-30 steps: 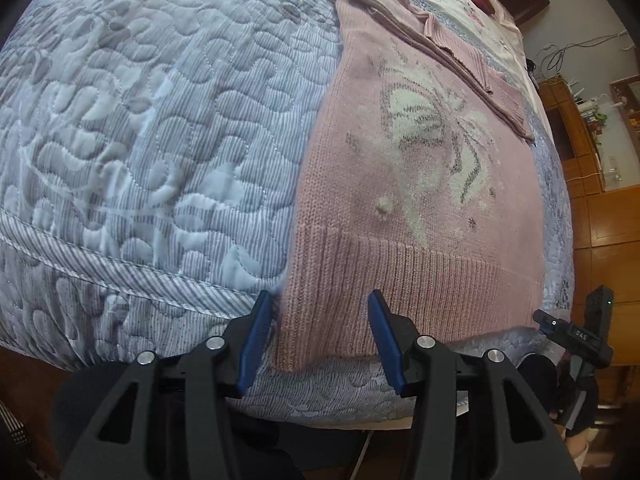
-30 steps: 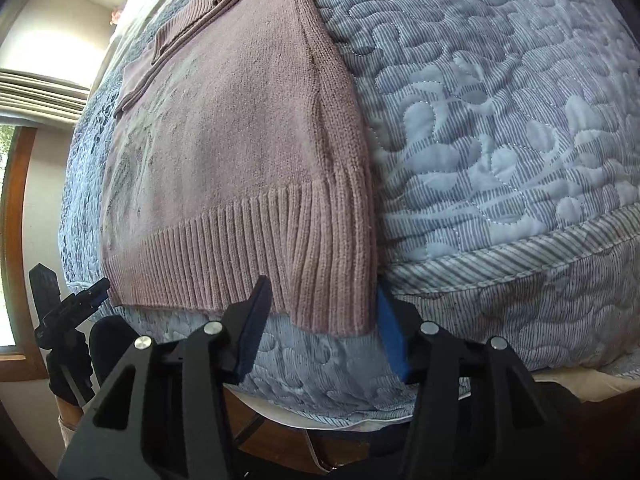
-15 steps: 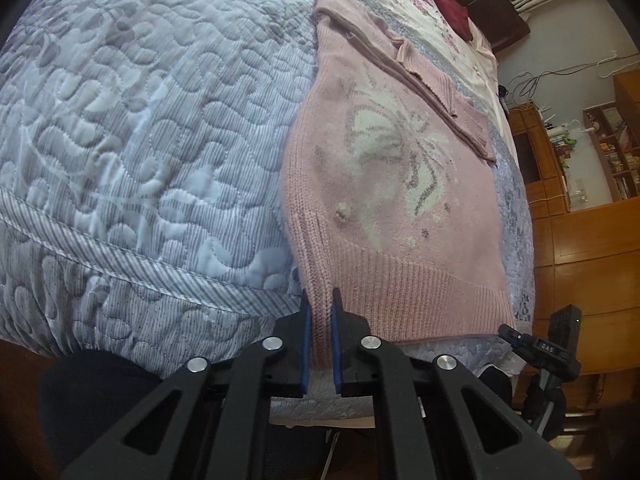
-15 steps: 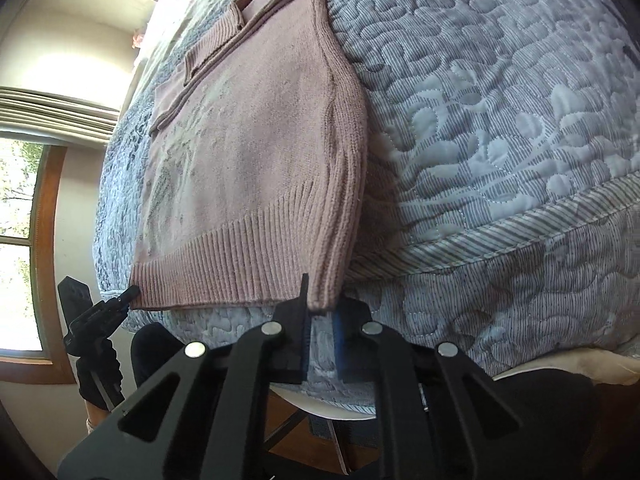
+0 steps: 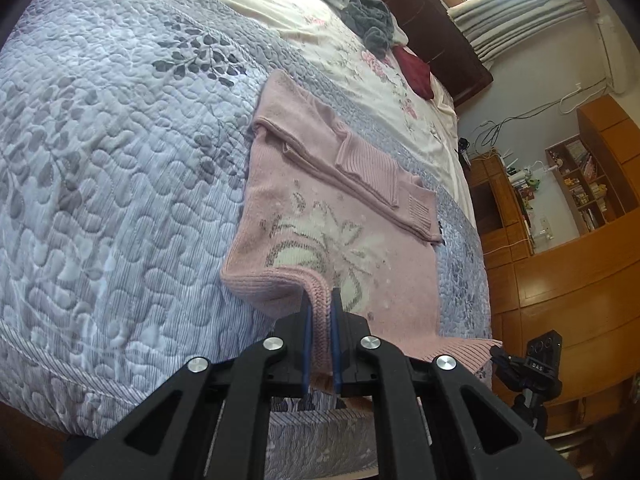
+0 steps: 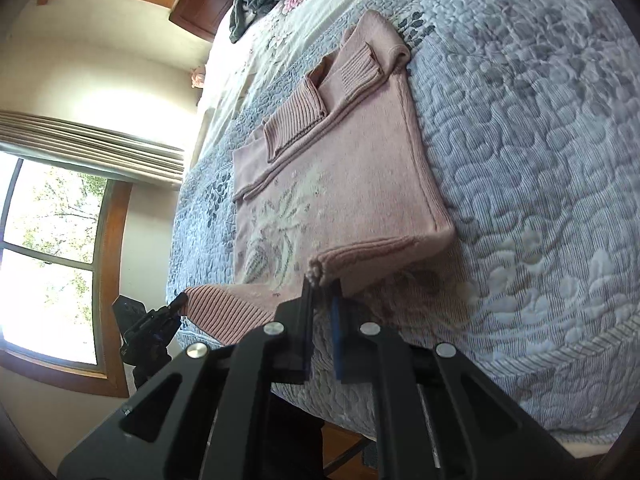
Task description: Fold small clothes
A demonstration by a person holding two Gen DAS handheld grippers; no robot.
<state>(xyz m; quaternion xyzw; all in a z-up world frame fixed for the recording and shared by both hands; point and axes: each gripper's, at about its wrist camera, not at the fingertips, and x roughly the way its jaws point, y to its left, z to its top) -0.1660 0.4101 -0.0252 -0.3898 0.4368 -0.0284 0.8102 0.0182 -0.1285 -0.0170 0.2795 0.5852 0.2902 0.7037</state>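
Sweater [image 5: 340,216], pink, hem corners clamped in left tongs [image 5: 319,312] and right tongs [image 6: 320,292]; carry both evenly from near bed [image 5: 100,160] edge toward collar.

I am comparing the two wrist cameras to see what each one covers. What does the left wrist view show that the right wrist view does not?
Only the left wrist view: a dark red cloth and wooden bookshelves.

Only the right wrist view: a wood-framed window.

Both: the pink knitted sweater on the grey-blue quilted bedspread, its hem corners lifted by the left gripper and right gripper, and a grey crumpled garment.
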